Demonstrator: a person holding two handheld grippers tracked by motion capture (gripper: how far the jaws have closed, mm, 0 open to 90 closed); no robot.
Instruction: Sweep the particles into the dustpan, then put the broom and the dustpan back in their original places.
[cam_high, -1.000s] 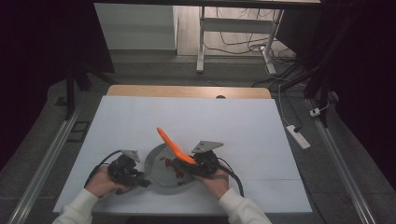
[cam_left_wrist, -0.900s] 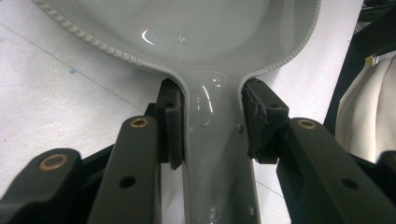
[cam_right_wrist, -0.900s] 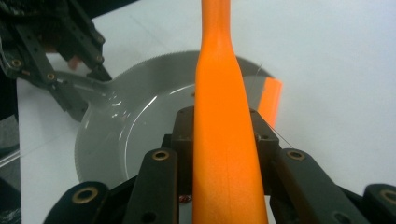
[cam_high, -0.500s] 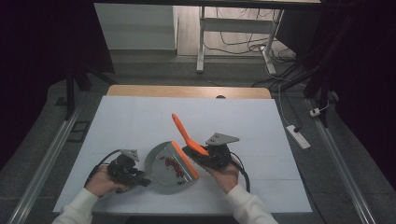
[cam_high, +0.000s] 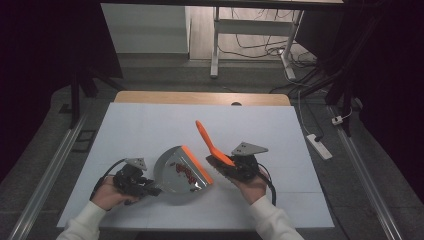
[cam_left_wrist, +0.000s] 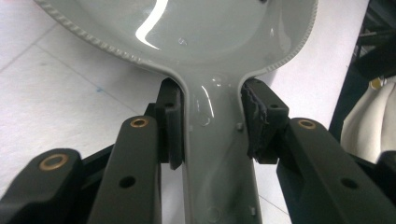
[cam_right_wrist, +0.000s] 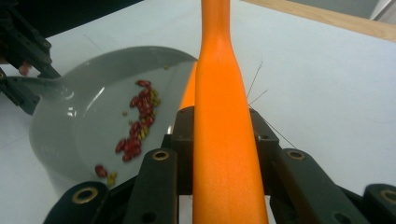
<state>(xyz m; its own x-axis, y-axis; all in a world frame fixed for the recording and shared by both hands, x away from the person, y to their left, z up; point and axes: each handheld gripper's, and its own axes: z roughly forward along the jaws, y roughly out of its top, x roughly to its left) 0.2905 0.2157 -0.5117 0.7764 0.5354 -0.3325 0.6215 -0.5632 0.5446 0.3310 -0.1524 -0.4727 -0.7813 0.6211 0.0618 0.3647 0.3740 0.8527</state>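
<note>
— So, what does the left gripper (cam_high: 150, 190) have between its fingers?

— It is clenched on the grey handle of the dustpan (cam_high: 181, 171). In the left gripper view both pads press the handle's two sides, just below where it widens into the pan (cam_left_wrist: 205, 32).

— And where does the pan lie from those fingers?

— Straight ahead of them, flat on the white table (cam_high: 150, 130). Its orange lip (cam_high: 196, 163) is the far edge, the one farthest from the left fingertips and nearest to the right gripper (cam_high: 231, 169).

— Anything in the pan?

— Yes, a small scatter of red beans (cam_right_wrist: 137, 123) with a few yellowish bits among them. From the right gripper's own camera they lie to the left of its fingers, strung across the grey floor of the dustpan (cam_right_wrist: 79, 126).

— What is the right one doing?

— It is clamped on the orange brush (cam_high: 210, 142). In the right gripper view the orange handle (cam_right_wrist: 224, 130) runs up between the two fingers, with a pad against each side. From above, the handle rises past the fingertips and slants away toward the far side of the table.

— Where is the bristle end?

— Down near the fingers, just beside the pan's orange lip. A few thin bristles stray out to the right of the handle in the right gripper view. Whether the bristles touch the table I cannot tell.

— And the two hands?

— The left hand (cam_high: 107, 195) and right hand (cam_high: 250, 187) sit behind their grippers, at the near edge of the table, white sleeves showing.
</note>
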